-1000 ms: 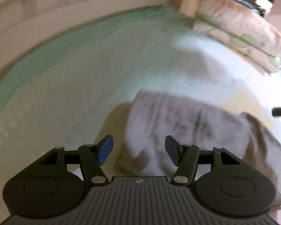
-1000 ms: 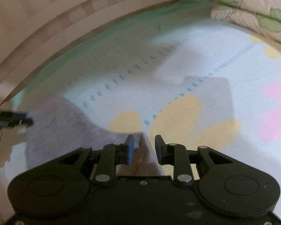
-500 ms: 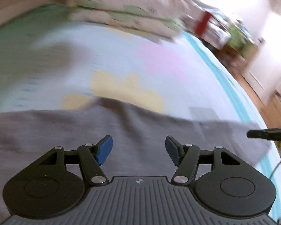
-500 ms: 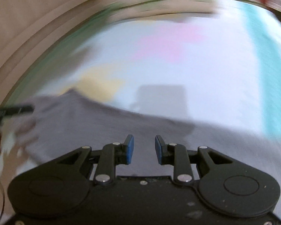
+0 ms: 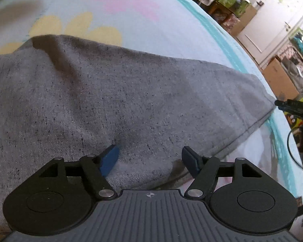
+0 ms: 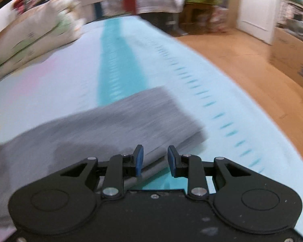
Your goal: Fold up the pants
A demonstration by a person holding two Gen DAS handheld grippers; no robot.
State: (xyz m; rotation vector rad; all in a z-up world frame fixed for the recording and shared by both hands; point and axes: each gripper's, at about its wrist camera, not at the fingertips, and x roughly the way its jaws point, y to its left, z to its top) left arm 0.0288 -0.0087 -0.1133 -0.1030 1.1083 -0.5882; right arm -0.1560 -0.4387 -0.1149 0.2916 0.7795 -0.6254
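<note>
Ahead of the right gripper's camera, a bed sheet (image 6: 50, 92) with a teal stripe (image 6: 115, 64) runs toward a pillow (image 6: 30, 34) on the left. A wooden floor (image 6: 242, 64) lies to the right. Beyond it stand a white door (image 6: 256, 10) and cardboard boxes (image 6: 293, 56).

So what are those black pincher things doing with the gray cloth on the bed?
A person holds a gripper in each hand and is folding gray pants spread across a bed sheet with pastel flowers. The left gripper hovers open over the near edge of the fabric. The right gripper is open too, at the pants' end by the teal stripe. Neither one is pinching the cloth right now.
</note>
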